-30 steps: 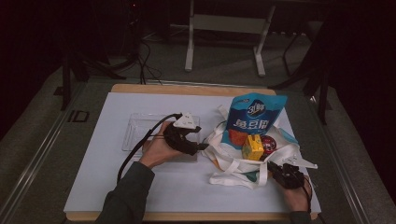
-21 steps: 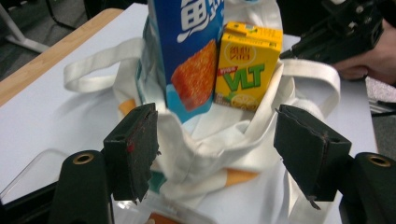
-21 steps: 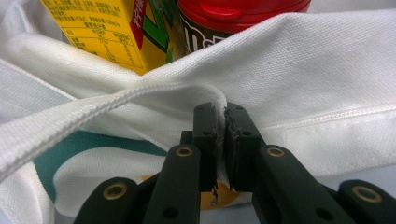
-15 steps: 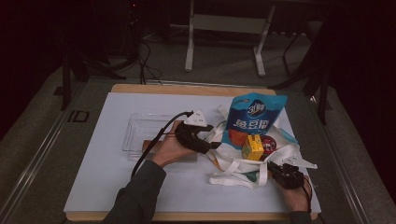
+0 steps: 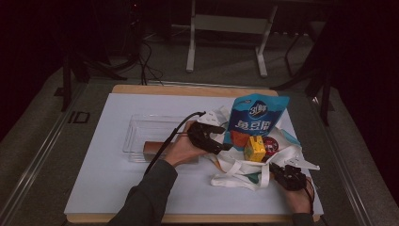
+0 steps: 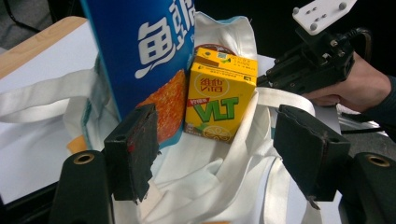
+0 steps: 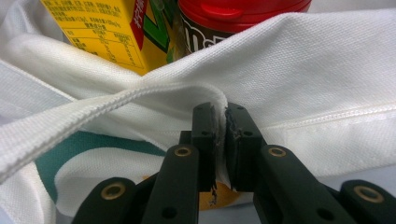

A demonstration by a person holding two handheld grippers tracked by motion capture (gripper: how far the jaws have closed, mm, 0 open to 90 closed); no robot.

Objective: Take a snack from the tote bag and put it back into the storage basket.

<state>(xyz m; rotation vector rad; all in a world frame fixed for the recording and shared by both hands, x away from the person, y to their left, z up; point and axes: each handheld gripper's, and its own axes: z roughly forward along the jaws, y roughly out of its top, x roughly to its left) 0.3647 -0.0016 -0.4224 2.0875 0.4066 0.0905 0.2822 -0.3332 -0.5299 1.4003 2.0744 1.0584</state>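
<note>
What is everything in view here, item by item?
tote bag: one, white, right half of the table.
snack bag: one, blue, upright in the tote.
drink carton: one, yellow, in the tote.
jar: one, red lid, beside the carton.
clear tray: one, transparent, table middle.
brown block: one, in the tray.
table: one, white top.
left gripper: black, open, facing the carton.
right gripper: black, shut on the tote bag's edge.

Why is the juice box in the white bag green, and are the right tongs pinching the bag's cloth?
The juice box is yellow, not green, as the left gripper view shows. The rest holds: it sits in the white bag, and the right tongs are pinched shut on the bag's cloth.
</note>
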